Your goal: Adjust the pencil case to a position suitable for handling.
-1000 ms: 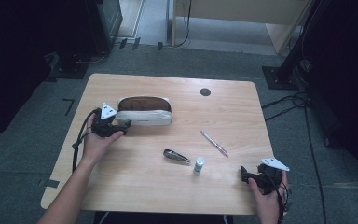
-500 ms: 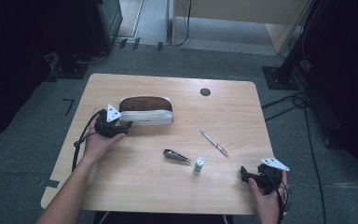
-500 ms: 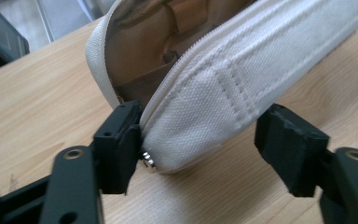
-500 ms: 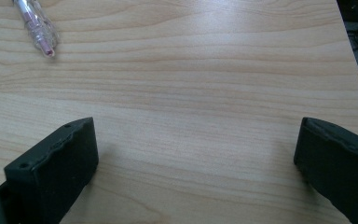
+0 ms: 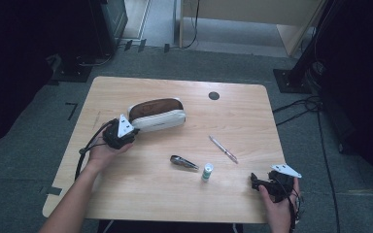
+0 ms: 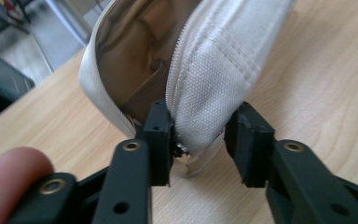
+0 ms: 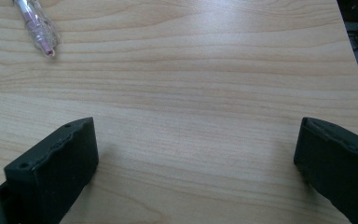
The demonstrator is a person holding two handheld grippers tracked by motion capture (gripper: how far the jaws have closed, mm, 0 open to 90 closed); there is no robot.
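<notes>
- Right hand-held gripper [image 5: 255, 182] sits at the near right corner of the bench [image 5: 141, 194], jaws wide apart, nothing between them, just bare wood.
- Near centre of the bench: a small white-and-green bottle [image 5: 207, 171] standing upright, a dark clip-like thing [image 5: 183, 161] lying just left of it. Can't tell exactly what the dark item is.
- Pen [image 5: 223, 148] lies a bit farther and to the right, well apart from the pouch. Its clear tip also shows at the far left of the right gripper view [image 7: 39, 28].
- Left hand-held gripper [image 6: 198, 133] is at the left end of the pouch [image 5: 156, 114], mid-left of the bench. Jaws have just been closing with the pouch end between them: left jaw is against the zipper line by the metal pull, right jaw looks a hair off the canvas. I read it as not fully clamped yet.
- Pouch is unzipped, brown lining visible, opening facing up.
- Step in hand, as I judge it: pinning the pouch end so it stays put and open.
- Next call: finish the squeeze on the fabric, not just the zipper pull, then bring the right hand-held gripper in for the pen.
</notes>
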